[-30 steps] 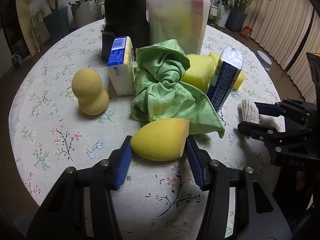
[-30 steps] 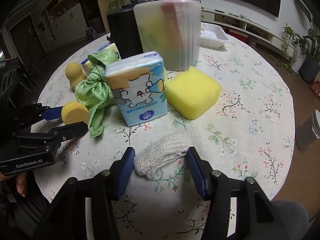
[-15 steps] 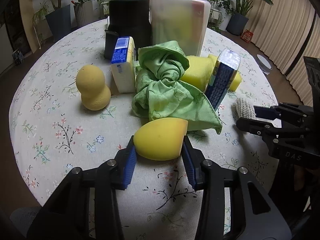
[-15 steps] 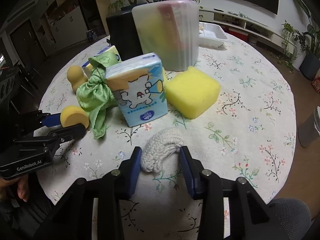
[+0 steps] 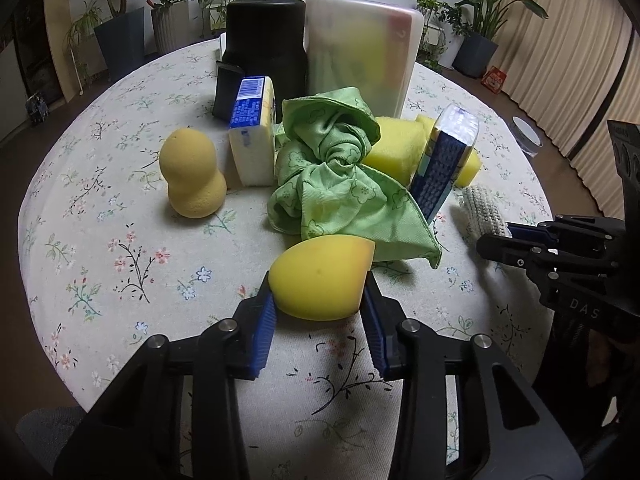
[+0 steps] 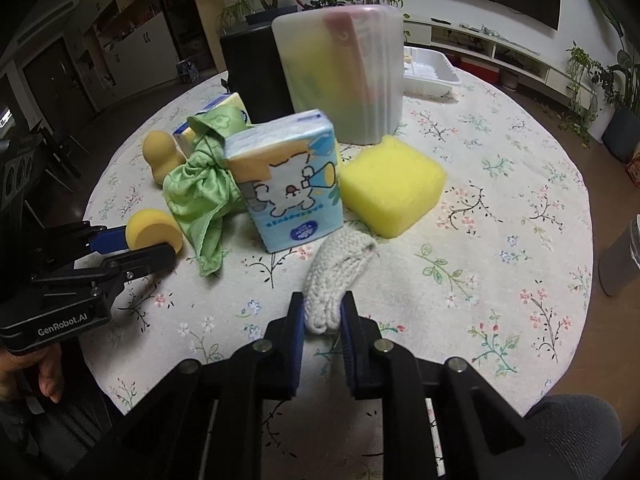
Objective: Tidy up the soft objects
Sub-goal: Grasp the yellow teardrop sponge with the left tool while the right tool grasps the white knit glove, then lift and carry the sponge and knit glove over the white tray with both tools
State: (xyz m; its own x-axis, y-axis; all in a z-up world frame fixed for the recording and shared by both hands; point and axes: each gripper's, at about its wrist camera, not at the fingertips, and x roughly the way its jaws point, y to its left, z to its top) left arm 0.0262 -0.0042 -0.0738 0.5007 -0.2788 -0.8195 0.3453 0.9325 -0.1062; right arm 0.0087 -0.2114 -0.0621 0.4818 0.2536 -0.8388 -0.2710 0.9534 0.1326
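Left gripper (image 5: 320, 292): jaws closed on the yellow egg sponge (image 5: 322, 276), blue pads pressing both of its flanks, its cut flat face turned to the right; whether it rests on the floral tablecloth (image 5: 120, 248) or is just clear of it cannot be told. Right gripper (image 6: 322, 320): jaws narrow, pinching the near end of the knit pad (image 6: 334, 272), whose far end lies on the cloth ahead of the jaws.

Just beyond the left jaws lies the knotted green cloth (image 5: 340, 176), one corner reaching the sponge. Ahead and left of these jaws stands the gourd sponge (image 5: 192, 180), upright and apart from the rest; between it and the green cloth a tissue pack (image 5: 252, 136) stands on end. Ahead and right, a second tissue pack (image 5: 444, 164) leans in front of the yellow block sponge (image 5: 396, 148).

Seen from the right jaws, that second pack stands directly ahead, just past the pad's far end, with the block sponge to its right. Farthest out stand a black bin (image 5: 264, 40) and a frosted box (image 5: 360, 48), side by side, the box holding blurred coloured items
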